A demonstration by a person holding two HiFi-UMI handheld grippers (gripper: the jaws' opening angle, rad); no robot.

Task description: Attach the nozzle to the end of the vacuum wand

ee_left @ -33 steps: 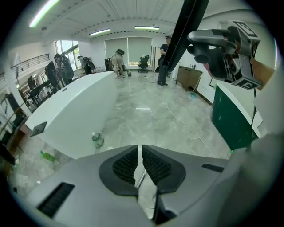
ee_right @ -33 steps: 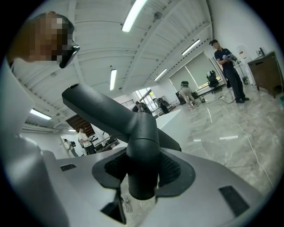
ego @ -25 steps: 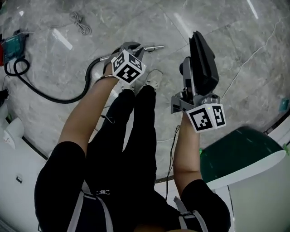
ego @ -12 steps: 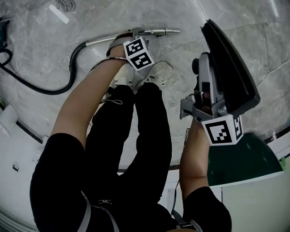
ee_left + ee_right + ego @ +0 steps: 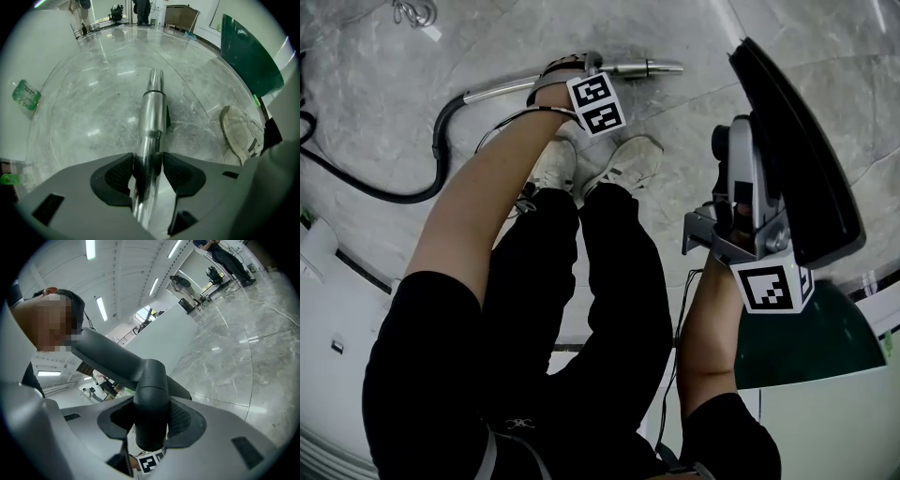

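Two tools are working in your hands. Nearest you, your right tool [image 5: 152, 422] is clamping the dark grey round neck [image 5: 151, 394] of the black wedge-shaped plastic floor nozzle [image 5: 797, 159], which is hanging in the air at your right side. Below, your pale lace-up shoes [image 5: 633, 164] are standing on the grey marble floor [image 5: 375, 94]. Just beyond the toes, your left tool [image 5: 149, 174] is pointing straight down over the shiny silver metal vacuum wand [image 5: 152, 105]. Its jaws have just been opening and are standing wide, straddling the tube with a pad on either side, not pinching it. The wand is lying flat on the floor, well apart from the nozzle, its narrower stepped end pointing towards your right. At its other end a dark flexible hose [image 5: 439, 155] is curling away to your left.
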